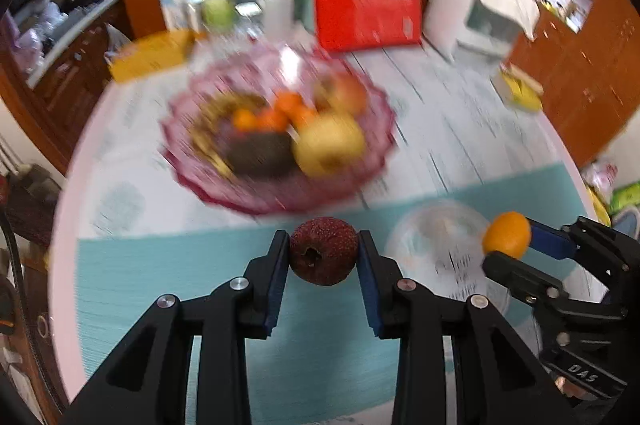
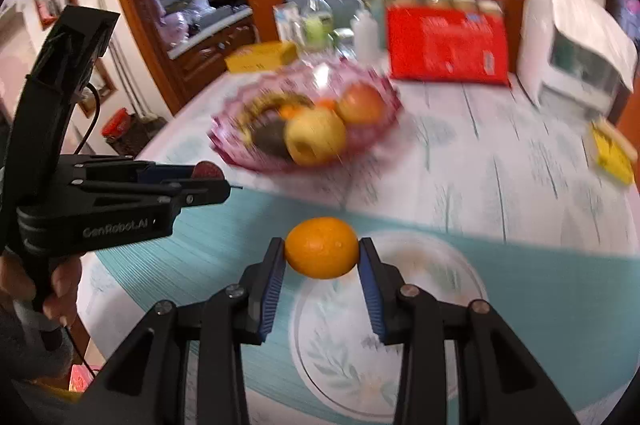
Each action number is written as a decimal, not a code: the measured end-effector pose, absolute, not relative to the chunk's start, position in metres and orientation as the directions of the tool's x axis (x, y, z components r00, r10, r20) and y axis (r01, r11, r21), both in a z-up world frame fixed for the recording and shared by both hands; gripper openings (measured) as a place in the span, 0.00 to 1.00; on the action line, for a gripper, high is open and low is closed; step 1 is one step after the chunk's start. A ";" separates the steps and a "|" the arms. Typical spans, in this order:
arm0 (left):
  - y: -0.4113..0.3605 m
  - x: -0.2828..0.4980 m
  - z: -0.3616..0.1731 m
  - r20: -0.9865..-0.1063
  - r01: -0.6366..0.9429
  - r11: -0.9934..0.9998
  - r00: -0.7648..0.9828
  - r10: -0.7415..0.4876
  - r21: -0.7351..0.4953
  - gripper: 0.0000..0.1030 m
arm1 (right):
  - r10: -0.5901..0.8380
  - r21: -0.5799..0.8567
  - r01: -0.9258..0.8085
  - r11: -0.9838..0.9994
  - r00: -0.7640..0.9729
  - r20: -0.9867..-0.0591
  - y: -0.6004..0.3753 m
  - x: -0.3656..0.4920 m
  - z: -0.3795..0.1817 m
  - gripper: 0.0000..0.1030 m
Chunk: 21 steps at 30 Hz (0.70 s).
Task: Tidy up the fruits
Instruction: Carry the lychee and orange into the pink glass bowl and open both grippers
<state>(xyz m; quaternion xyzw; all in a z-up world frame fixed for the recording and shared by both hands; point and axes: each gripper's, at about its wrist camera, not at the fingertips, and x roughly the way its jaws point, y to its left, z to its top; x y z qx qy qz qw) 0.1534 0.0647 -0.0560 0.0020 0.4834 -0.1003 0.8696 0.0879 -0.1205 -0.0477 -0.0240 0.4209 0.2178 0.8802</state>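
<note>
Your left claw (image 1: 323,251) pinches the dark red fruit (image 1: 323,250), your right claw (image 2: 322,248) the orange (image 2: 322,247); both grips are at the tips, so either round fruit could slip out.

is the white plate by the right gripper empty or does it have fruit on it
Empty: the plate shows only its leaf pattern; the orange is held above it.

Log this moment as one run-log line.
left tool: shut on dark red fruit | right tool: shut on orange | both held above teal mat | pink bowl: holds fruit | plate: empty
</note>
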 end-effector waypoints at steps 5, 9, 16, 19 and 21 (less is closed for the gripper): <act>0.088 0.175 -0.002 -0.782 0.140 0.989 0.610 -0.126 -0.050 0.31 | 0.396 0.115 -0.449 0.886 0.607 -0.688 -0.103 0.117 0.015 0.36; 0.102 0.196 0.036 -0.742 0.108 0.994 0.664 -0.097 -0.033 0.31 | 0.409 0.095 -0.460 0.883 0.653 -0.637 -0.091 0.146 0.060 0.36; 0.116 0.243 0.063 -0.707 0.037 0.999 0.706 -0.044 -0.026 0.31 | 0.391 0.090 -0.433 0.897 0.681 -0.619 -0.070 0.209 0.080 0.36; 0.120 0.261 0.053 -0.718 0.013 0.999 0.695 -0.030 -0.030 0.31 | 0.384 0.120 -0.410 0.904 0.658 -0.647 -0.066 0.234 0.065 0.36; 0.120 0.274 0.037 -0.741 0.002 0.999 0.671 -0.031 -0.040 0.31 | 0.384 0.147 -0.396 0.907 0.628 -0.677 -0.064 0.248 0.048 0.36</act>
